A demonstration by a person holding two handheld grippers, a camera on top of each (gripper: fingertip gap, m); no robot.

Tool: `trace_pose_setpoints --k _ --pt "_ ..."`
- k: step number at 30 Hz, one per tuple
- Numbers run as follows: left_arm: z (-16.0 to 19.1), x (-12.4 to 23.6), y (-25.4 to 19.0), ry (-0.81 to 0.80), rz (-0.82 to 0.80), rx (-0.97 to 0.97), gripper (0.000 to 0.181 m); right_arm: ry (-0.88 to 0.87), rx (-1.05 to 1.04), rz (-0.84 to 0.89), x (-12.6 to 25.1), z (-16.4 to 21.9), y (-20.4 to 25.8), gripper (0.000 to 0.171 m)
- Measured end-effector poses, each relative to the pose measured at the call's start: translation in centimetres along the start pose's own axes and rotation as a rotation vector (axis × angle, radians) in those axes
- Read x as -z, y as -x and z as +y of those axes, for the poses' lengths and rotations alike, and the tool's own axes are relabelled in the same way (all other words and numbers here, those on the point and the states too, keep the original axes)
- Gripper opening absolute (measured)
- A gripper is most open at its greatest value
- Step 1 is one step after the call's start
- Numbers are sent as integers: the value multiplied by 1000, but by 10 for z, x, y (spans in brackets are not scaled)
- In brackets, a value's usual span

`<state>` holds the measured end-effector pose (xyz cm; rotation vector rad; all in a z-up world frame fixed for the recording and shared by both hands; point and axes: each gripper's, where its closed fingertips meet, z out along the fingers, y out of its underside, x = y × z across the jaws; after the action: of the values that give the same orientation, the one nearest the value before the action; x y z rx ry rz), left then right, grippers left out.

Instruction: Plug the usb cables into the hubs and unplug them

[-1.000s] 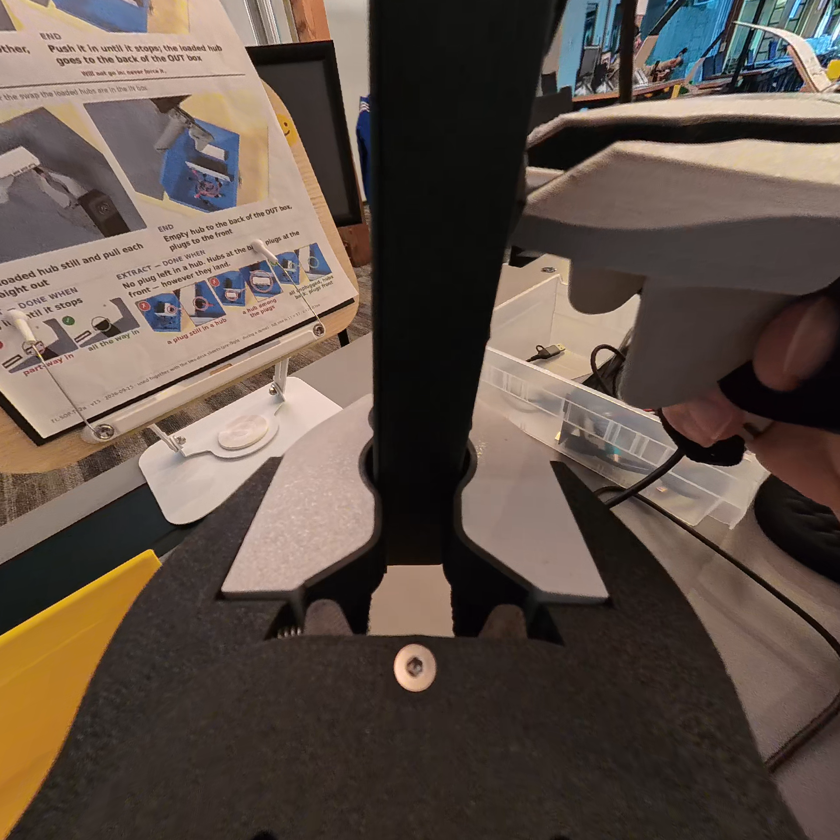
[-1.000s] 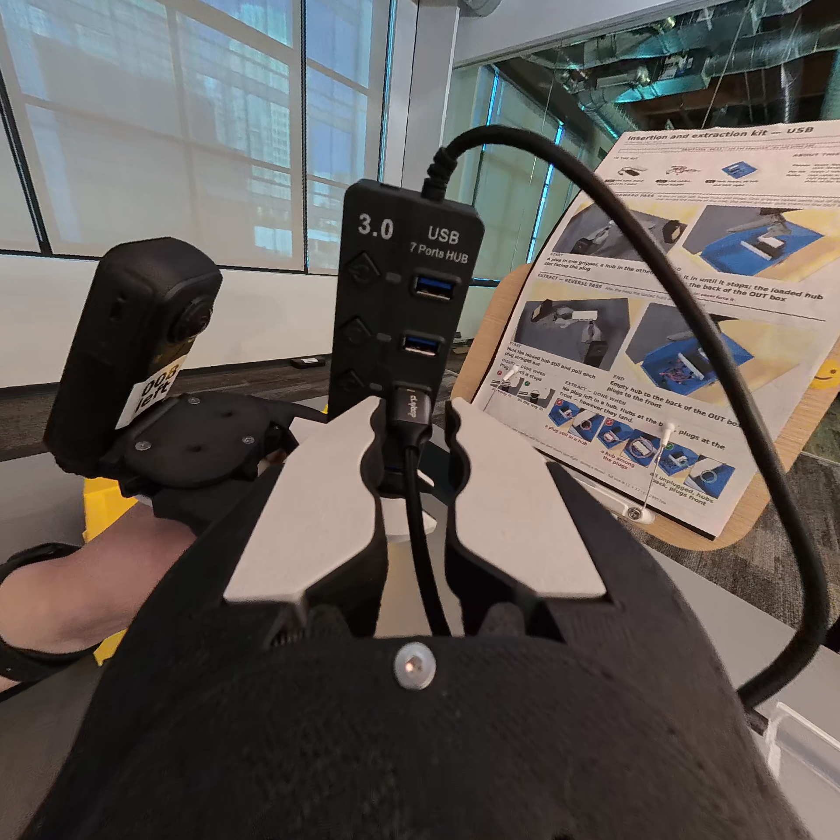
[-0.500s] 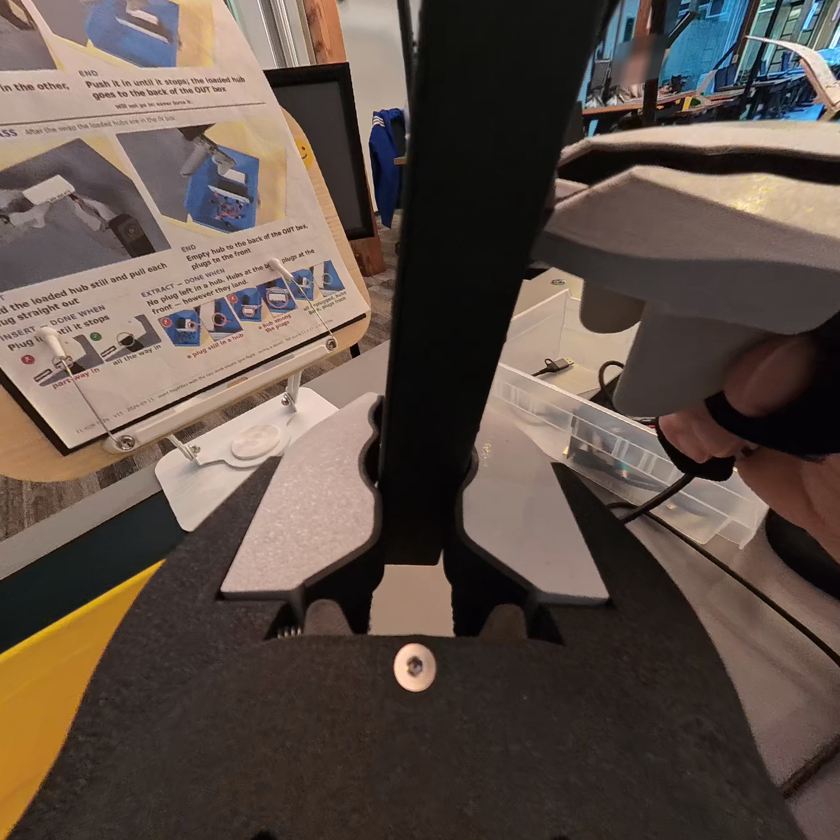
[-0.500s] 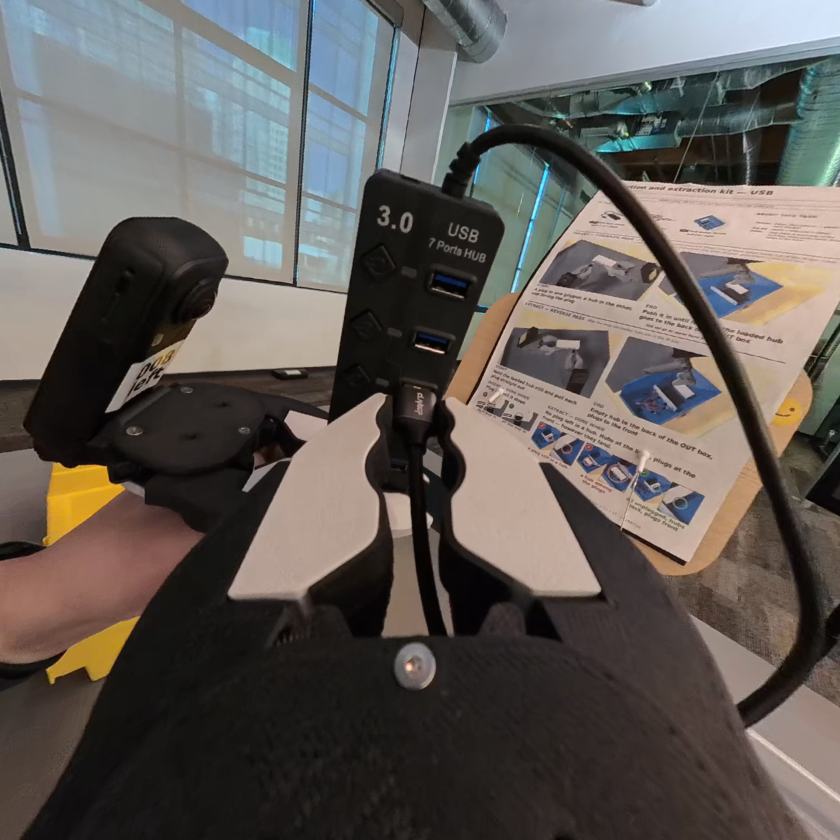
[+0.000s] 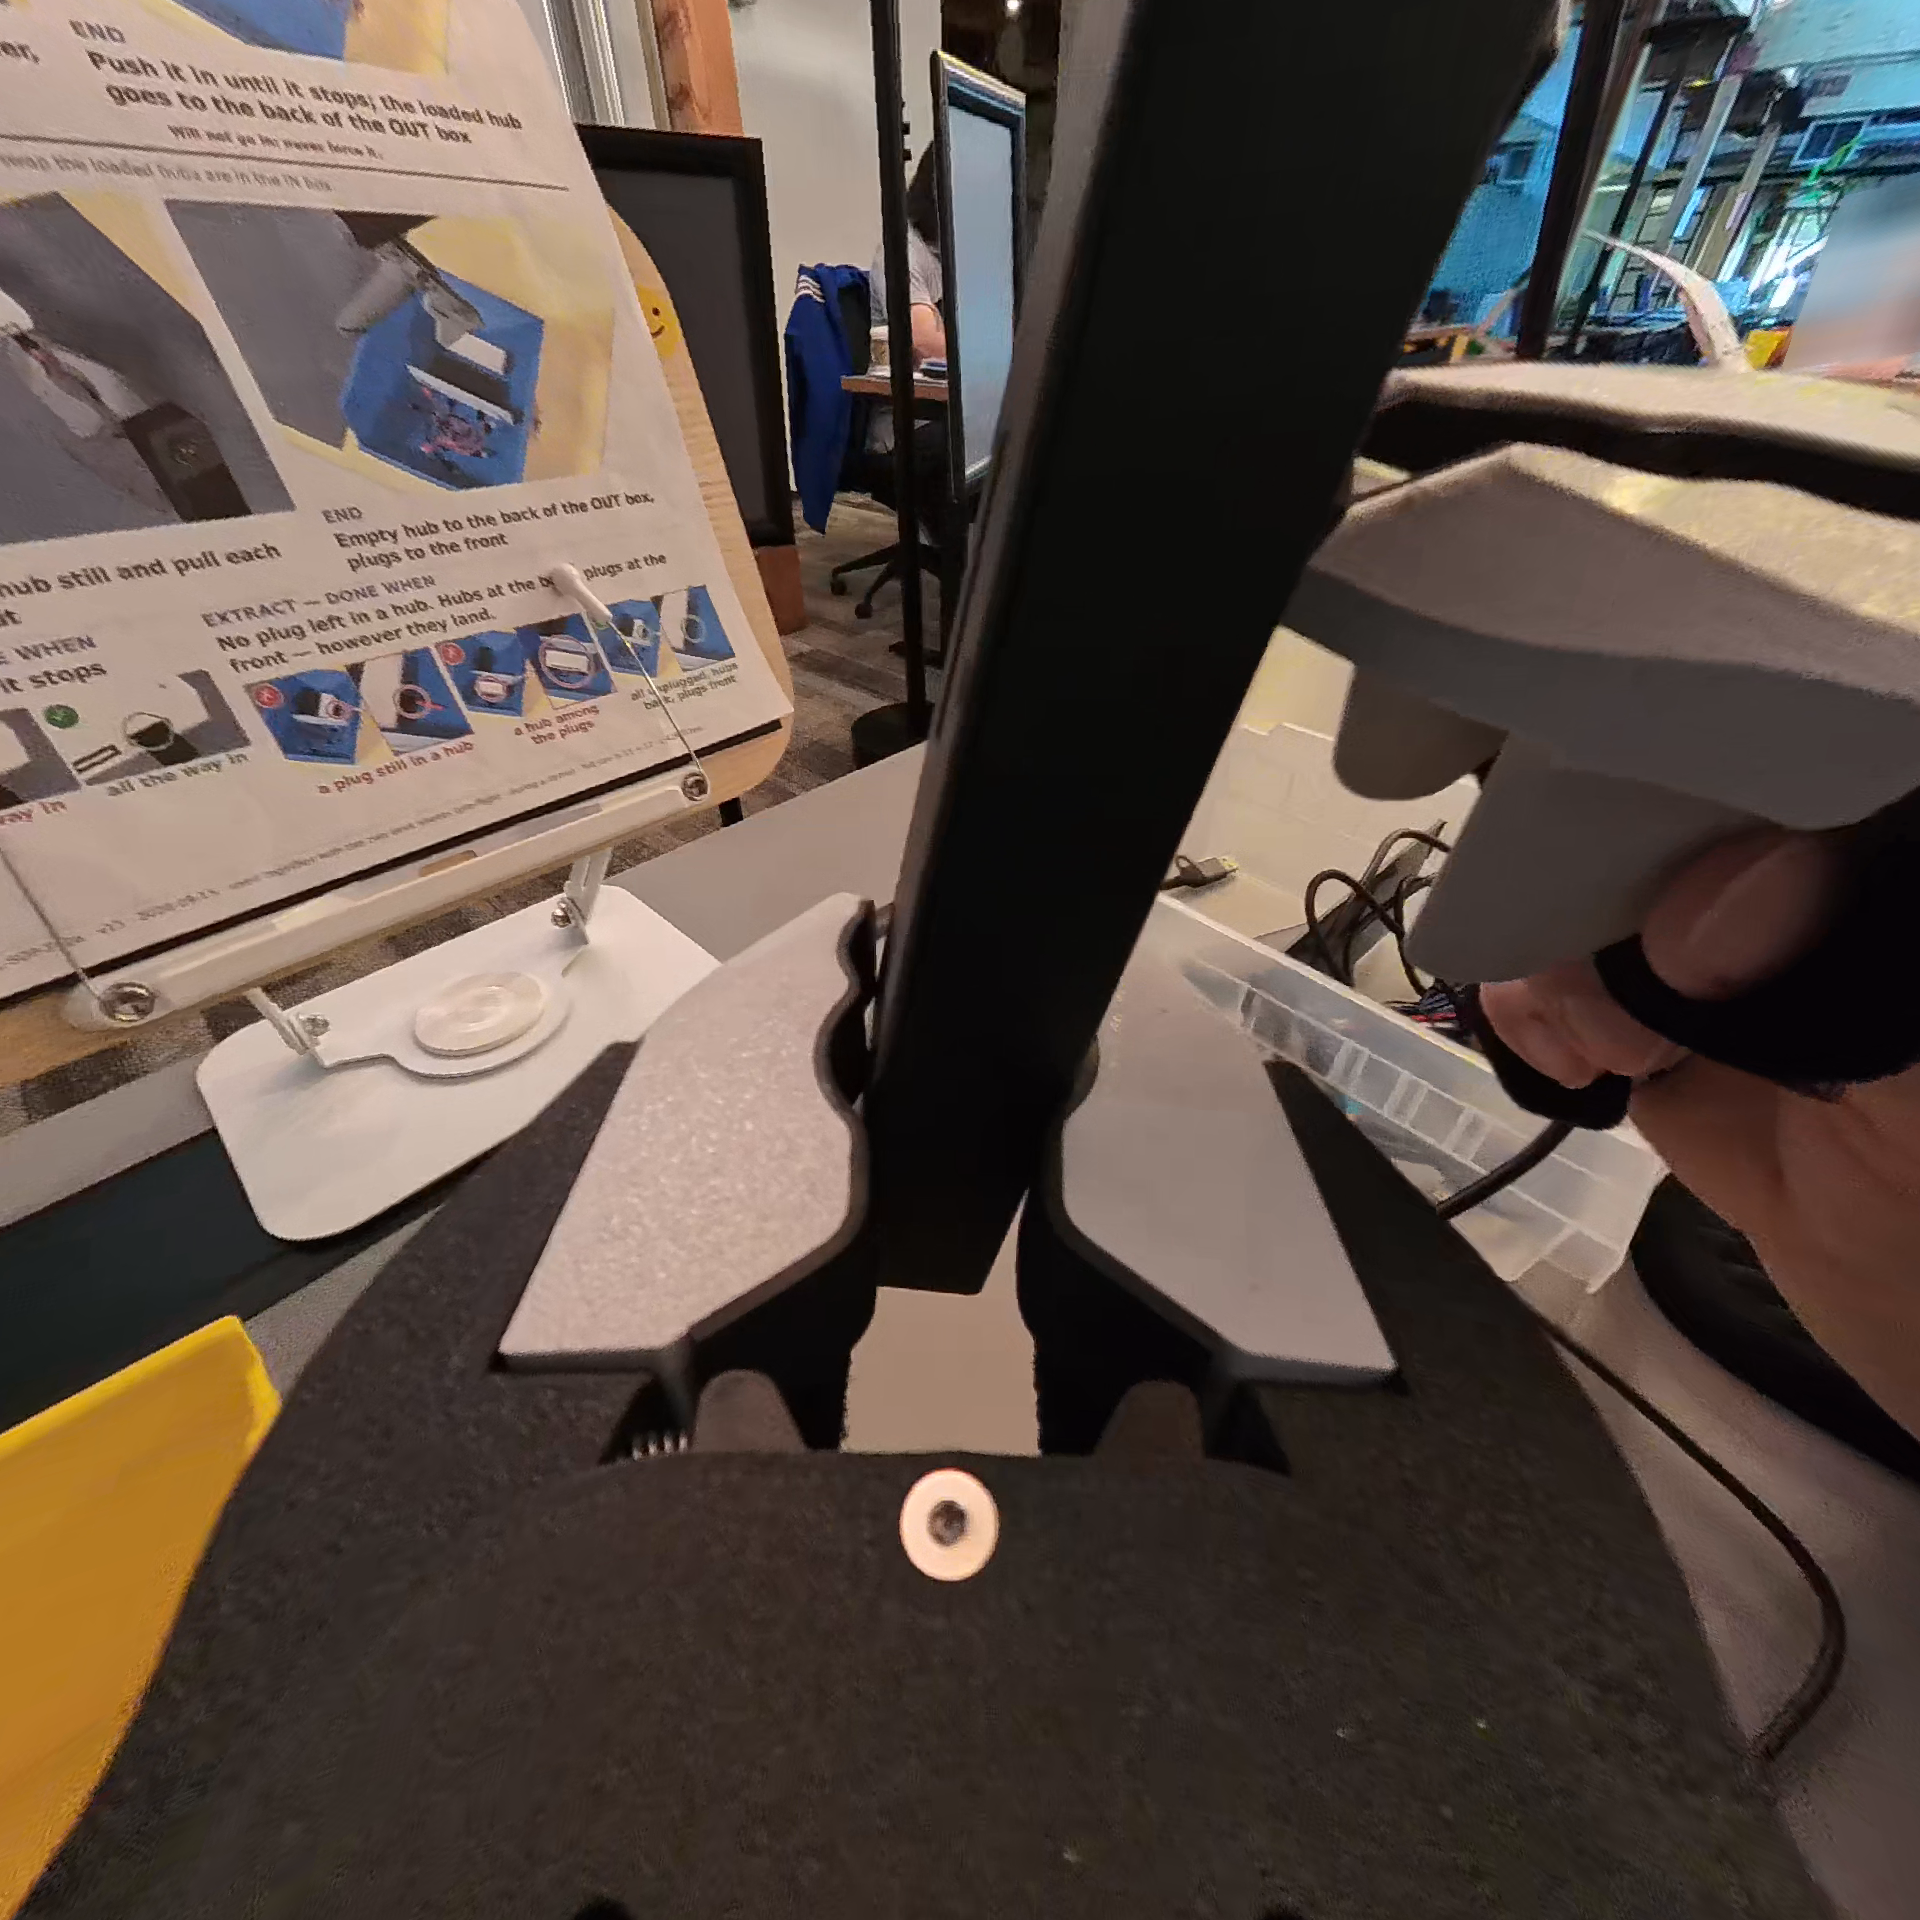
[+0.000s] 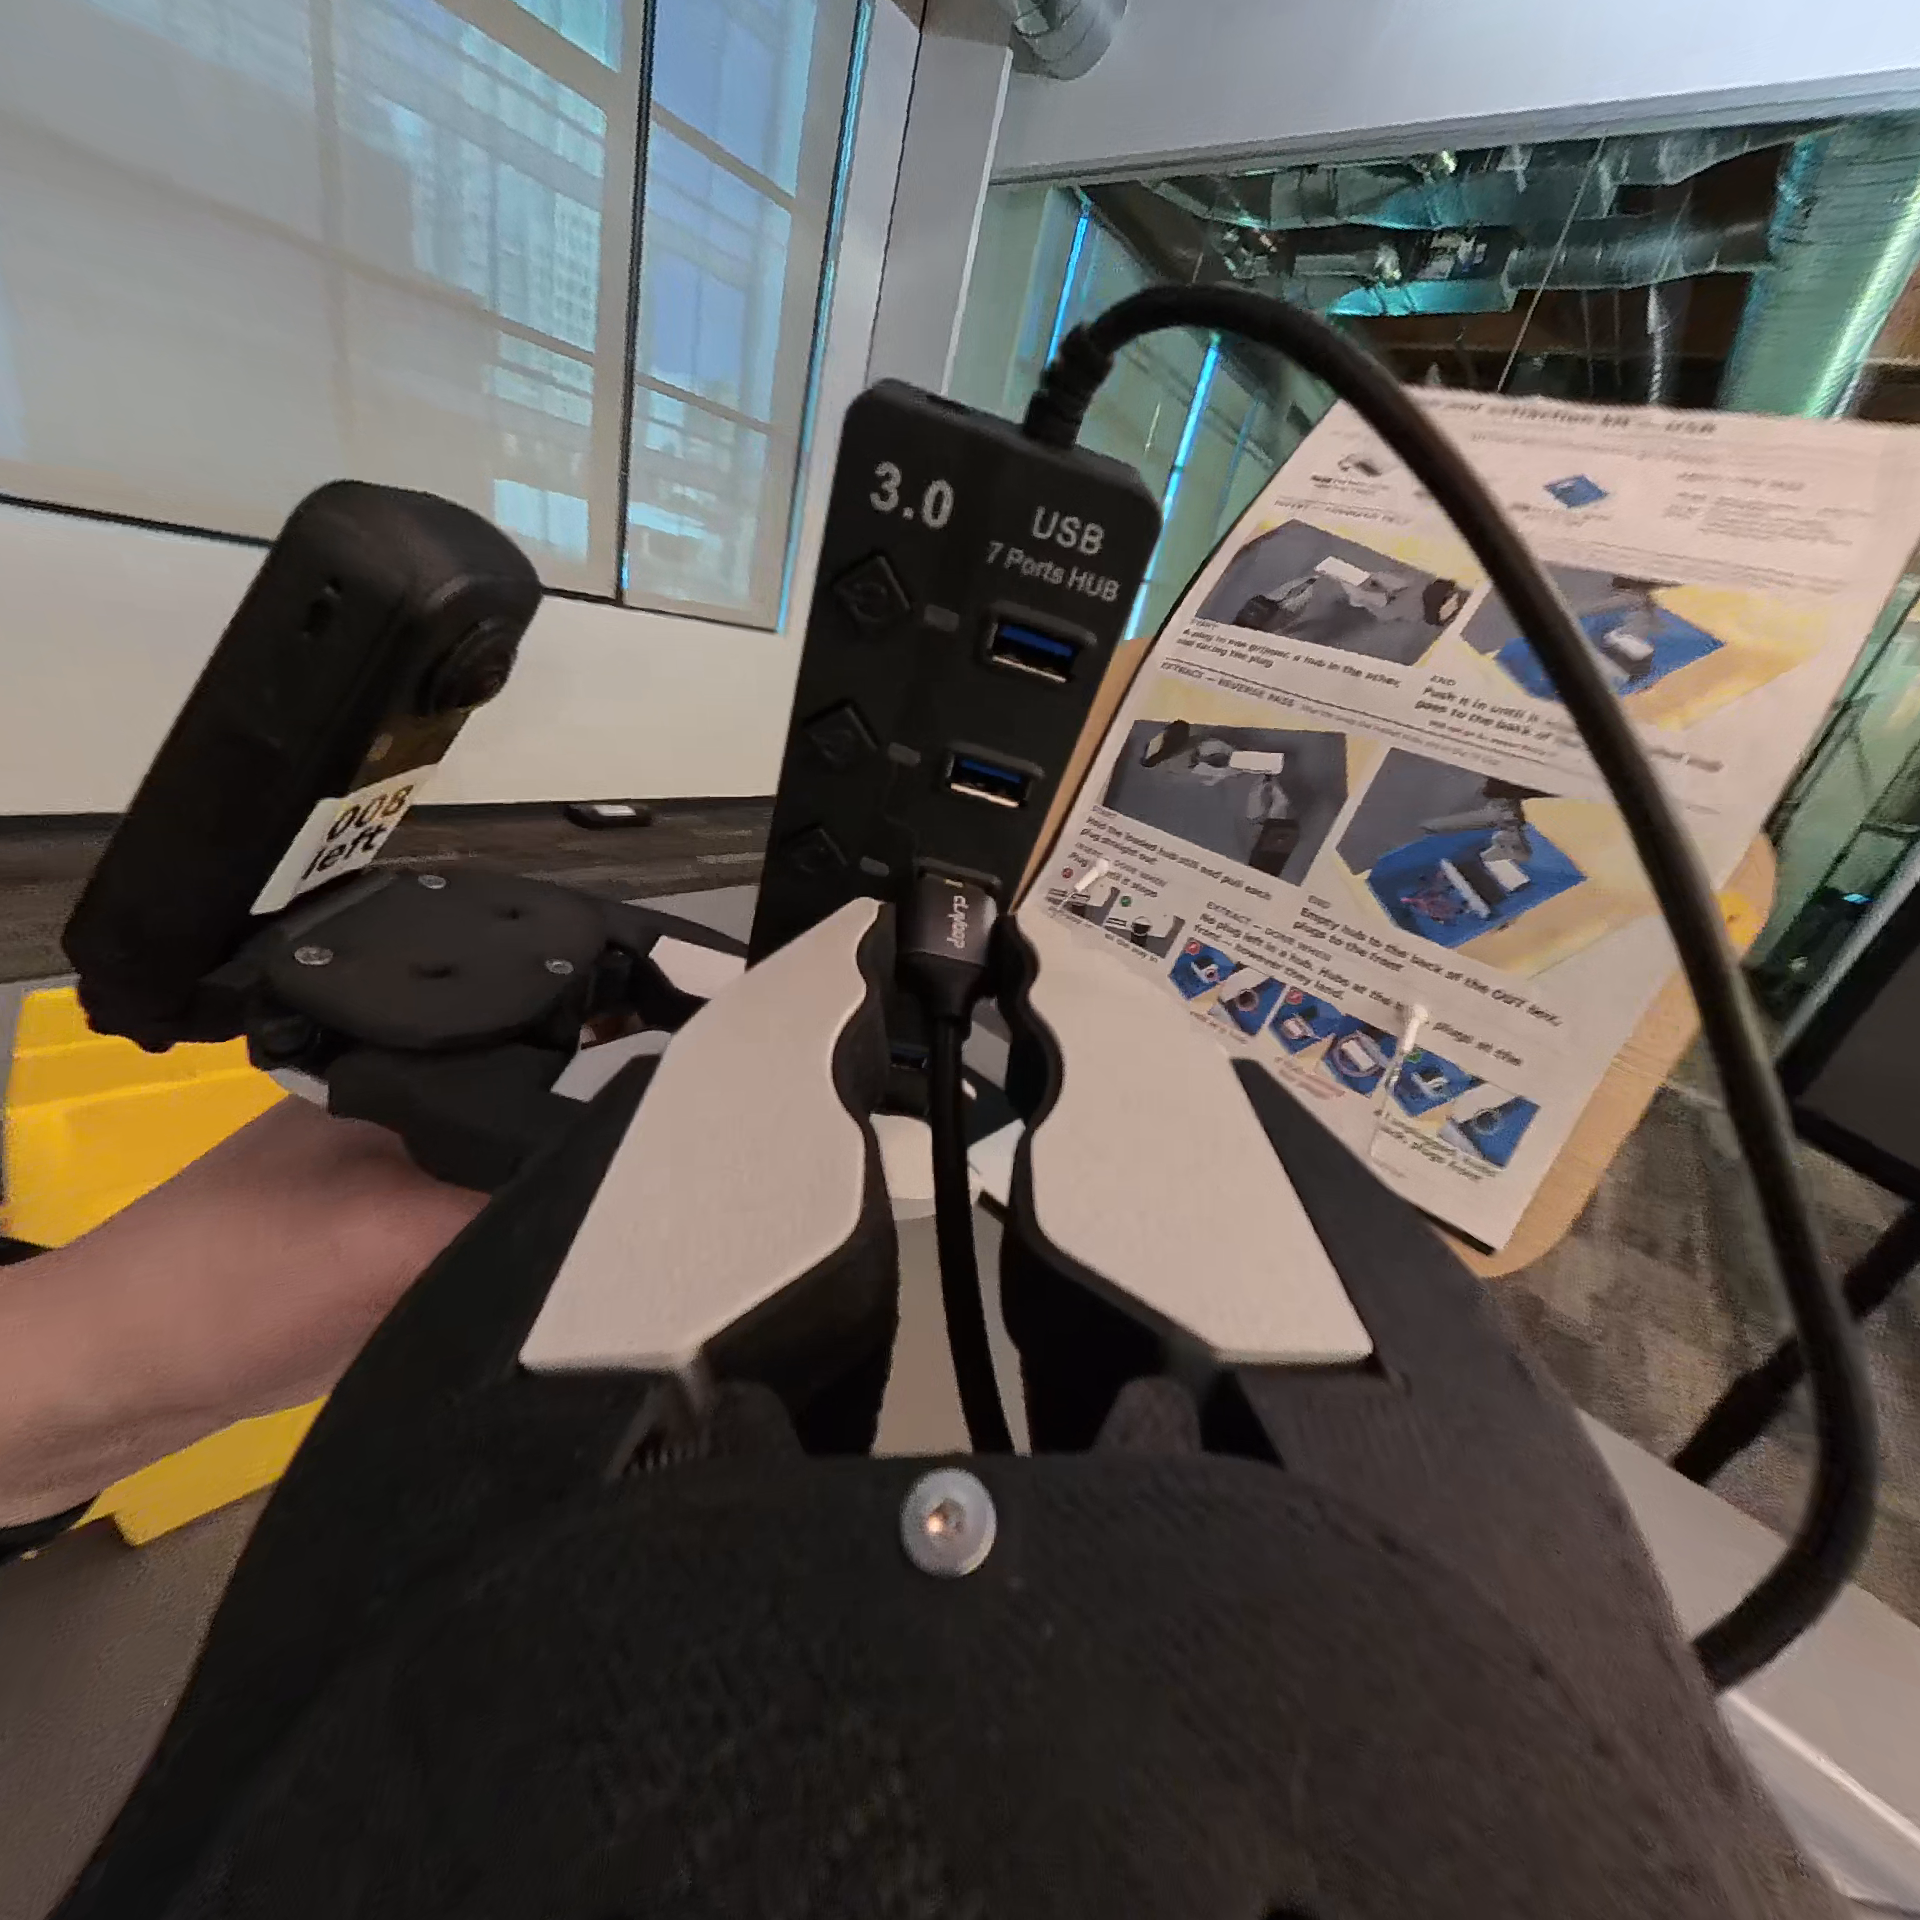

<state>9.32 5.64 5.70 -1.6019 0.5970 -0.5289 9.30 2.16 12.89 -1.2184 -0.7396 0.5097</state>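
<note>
The left gripper [image 5: 956, 1081] pinches the lower end of a black USB hub [image 5: 1143, 540], its two grey fingers [image 5: 717, 1132] pressed against the hub's narrow sides so that the hub rises steeply up through the left wrist view, leaning slightly to the right. From the right wrist view the same hub [image 6: 935, 665] shows its face: a row of diamond-shaped buttons down one side and blue ports down the other, with a thick black lead [image 6: 1538, 644] leaving its top and looping down to the right. The right gripper [image 6: 940, 997] is closed on a black USB plug [image 6: 948, 925] that sits in the third port from the top, touching the hub; the plug's thin cable [image 6: 961, 1226] runs back between the fingers. A hand [image 5: 1766, 1060] wearing a dark strap holds the right gripper's pale handle at the right of the left wrist view. Behind it a clear plastic bin [image 5: 1382, 1081] on the grey table [image 5: 790, 862] holds loose dark cables. An instruction sheet [image 5: 343, 436] stands on a white stand [image 5: 416, 1081] at the left, and a yellow bin [image 5: 94, 1558] shows at the lower left corner.
</note>
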Motion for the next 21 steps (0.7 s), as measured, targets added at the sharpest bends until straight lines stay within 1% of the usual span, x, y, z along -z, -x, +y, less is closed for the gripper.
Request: trace_pose_setpoints --k 3,8,11,14,16,18,19,20,21 --pt "-3 2 -4 -4 36 14 29 6 42 12 2 -4 3 19" --pt "-7 7 -3 -11 44 -33 29 18 0 -51 4 -8 7 19" --pt "-8 8 -4 -12 49 -43 29 24 16 -59 6 -9 8 19" --pt "-9 9 -3 -5 37 -39 29 21 -17 -48 5 -8 7 19" --pt "-6 7 -2 9 38 -10 29 30 -15 -17 3 -5 5 19" --pt "-5 7 9 3 -11 51 27 6 -14 -16 5 -8 9 18" --pt "-10 10 18 -33 13 150 27 0 -9 -16 5 -11 11 18" --pt "-14 15 23 -63 72 237 27 4 8 -18 6 -12 14 19" --pt "-16 20 31 -71 86 266 27 -3 21 -16 7 -14 16 18"
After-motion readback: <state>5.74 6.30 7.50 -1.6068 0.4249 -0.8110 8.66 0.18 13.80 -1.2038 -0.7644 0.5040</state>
